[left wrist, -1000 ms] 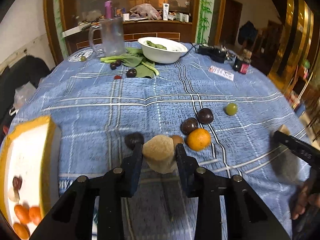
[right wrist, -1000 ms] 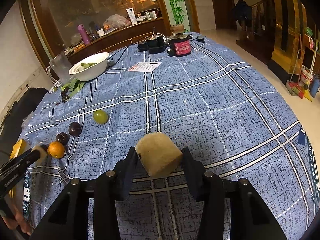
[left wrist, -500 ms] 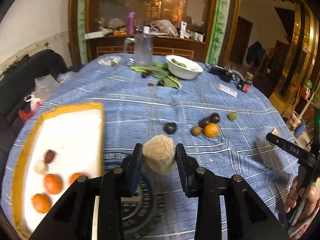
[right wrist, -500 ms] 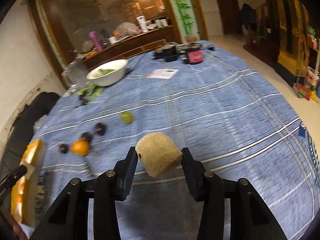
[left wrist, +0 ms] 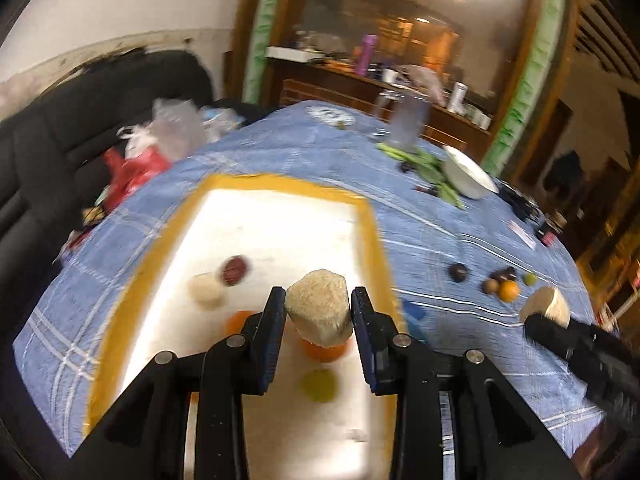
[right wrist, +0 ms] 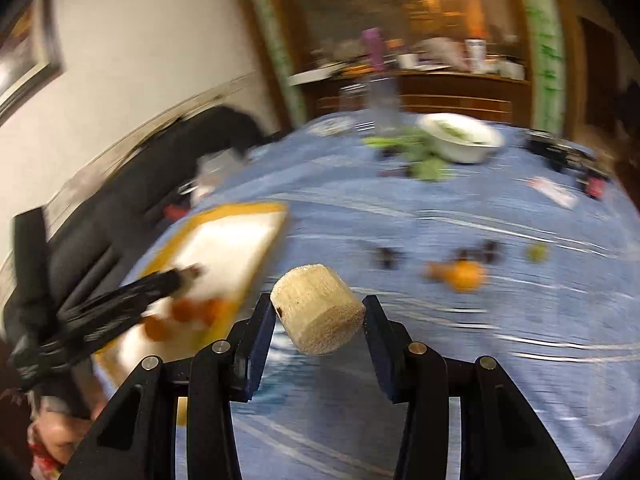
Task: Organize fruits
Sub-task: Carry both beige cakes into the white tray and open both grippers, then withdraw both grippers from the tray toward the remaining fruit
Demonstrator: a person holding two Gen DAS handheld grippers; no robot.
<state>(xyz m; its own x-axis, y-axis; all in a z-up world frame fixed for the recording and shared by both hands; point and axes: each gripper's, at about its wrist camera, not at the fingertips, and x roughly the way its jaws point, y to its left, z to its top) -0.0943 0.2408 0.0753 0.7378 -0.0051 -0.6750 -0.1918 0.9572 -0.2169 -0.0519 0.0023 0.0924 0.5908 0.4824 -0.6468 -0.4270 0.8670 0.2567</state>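
My left gripper (left wrist: 318, 294) is shut on a tan rough fruit chunk (left wrist: 320, 312) and hangs over the white tray with a yellow rim (left wrist: 288, 182). In the tray lie a pale round fruit (left wrist: 205, 290), a dark red one (left wrist: 235, 270), oranges (left wrist: 324, 350) and a green fruit (left wrist: 319, 385). My right gripper (right wrist: 319, 300) is shut on a second tan chunk (right wrist: 316, 320), above the blue cloth just right of the tray (right wrist: 236, 210). An orange (right wrist: 464, 276), a green fruit (right wrist: 536, 252) and dark plums (left wrist: 458, 272) lie loose on the cloth.
A white bowl (left wrist: 468, 178), green leaves (left wrist: 420, 164) and a glass jug (left wrist: 408, 124) stand at the far side of the round table. A black sofa with plastic bags (left wrist: 160, 136) is beyond the table's left edge. A hand (right wrist: 60, 440) holds the left gripper.
Both grippers have swung left with their chunks still held. The left one has come from beside the loose fruit to over the tray. The right one has come close to the tray.
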